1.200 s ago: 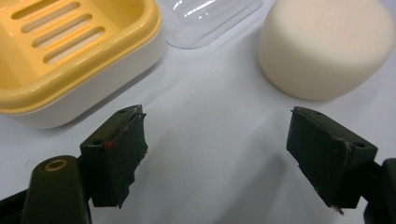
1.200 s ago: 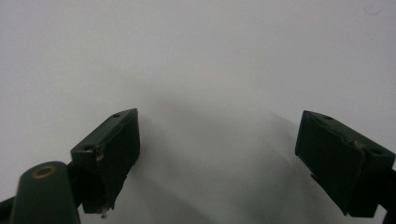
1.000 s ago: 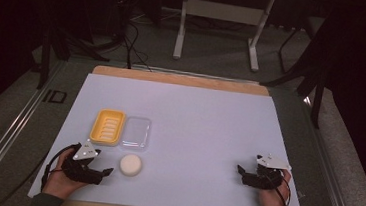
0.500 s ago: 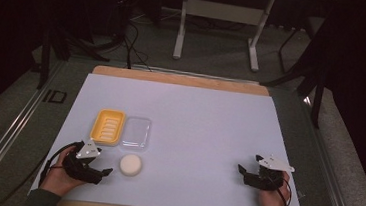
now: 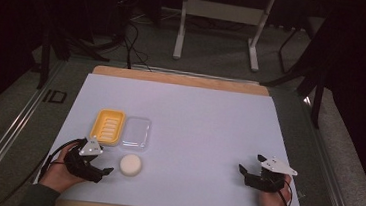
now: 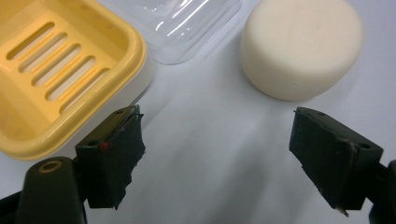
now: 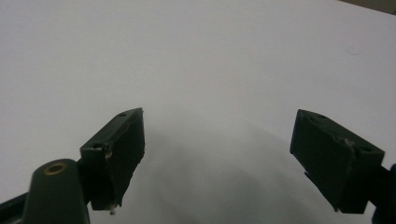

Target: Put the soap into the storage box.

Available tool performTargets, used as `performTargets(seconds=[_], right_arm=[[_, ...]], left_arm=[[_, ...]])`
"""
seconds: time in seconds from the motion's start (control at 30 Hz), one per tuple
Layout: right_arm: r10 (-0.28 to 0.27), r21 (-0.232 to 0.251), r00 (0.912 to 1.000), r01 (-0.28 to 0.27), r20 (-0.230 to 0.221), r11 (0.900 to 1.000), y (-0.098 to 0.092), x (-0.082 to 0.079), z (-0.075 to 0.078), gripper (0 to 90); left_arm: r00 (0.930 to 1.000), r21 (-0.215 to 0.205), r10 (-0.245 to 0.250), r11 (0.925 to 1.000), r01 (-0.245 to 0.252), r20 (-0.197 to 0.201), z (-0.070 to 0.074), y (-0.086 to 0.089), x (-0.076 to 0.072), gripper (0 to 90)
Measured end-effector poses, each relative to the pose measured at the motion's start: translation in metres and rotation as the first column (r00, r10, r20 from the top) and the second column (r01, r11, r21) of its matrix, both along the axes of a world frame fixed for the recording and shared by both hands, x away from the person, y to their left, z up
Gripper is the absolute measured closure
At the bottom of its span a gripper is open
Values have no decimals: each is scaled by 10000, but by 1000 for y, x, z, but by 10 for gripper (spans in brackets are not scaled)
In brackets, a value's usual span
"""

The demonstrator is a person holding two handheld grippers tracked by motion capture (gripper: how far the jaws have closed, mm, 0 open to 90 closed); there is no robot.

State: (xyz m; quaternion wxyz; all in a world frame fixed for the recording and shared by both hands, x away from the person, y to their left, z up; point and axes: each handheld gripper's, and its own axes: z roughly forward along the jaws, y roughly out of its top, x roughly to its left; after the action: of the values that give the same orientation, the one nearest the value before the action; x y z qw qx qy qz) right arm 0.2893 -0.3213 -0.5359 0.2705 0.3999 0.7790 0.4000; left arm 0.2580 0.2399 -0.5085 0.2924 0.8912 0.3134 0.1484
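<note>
Lab: paper-covered test table (image 5: 210, 110), cables (image 5: 131, 43)

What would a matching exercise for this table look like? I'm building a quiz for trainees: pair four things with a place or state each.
Things:
1. soap dish
2. clear lid
3. round soap
4. right hand-held gripper

Places or states:
A. white, lying just in front of the left hand-held gripper
B. open, over bare white sheet
C. yellow, with slots in its floor
D. see-through, beside the yellow thing

Pairs: 1-C, 2-D, 3-A, 4-B
</note>
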Motion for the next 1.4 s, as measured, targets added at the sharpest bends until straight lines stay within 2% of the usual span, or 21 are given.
performTargets(seconds=[0.33,0.4,0.6,0.77,0.97,1.07,1.23,1.37,1.4], right_arm=[[14,-44,10000,-13,62,10000,0,-1,0,178],[19,-44,10000,-19,63,10000,0,-1,0,178],[17,-24,10000,-17,67,10000,0,-1,0,177],[23,-38,10000,-23,72,10000,0,-1,0,177],[24,-83,10000,-23,73,10000,1,-1,0,177],[35,-42,9999,-35,101,10000,0,-1,0,177],[32,-48,10000,-32,88,10000,0,-1,0,177],[39,-54,9999,-39,110,10000,0,-1,0,177],[38,-59,9999,-37,107,10000,0,-1,0,177]], left_arm=[[9985,257,-535,9982,539,-146,4,-9,4,181],[9968,269,-759,9967,766,-268,4,-12,7,179],[9938,281,-1011,9943,1025,-463,4,-17,11,170],[9916,505,-1162,9916,1190,-563,3,-22,13,153],[9873,663,-1416,9870,1464,-726,3,-28,14,147],[9875,840,-1380,9860,1442,-756,3,-31,15,108],[9828,949,-1619,9808,1701,-888,4,-35,15,97],[9814,953,-1683,9796,1770,-921,4,-37,16,97],[9788,1058,-1790,9762,1893,-998,4,-39,17,97]])
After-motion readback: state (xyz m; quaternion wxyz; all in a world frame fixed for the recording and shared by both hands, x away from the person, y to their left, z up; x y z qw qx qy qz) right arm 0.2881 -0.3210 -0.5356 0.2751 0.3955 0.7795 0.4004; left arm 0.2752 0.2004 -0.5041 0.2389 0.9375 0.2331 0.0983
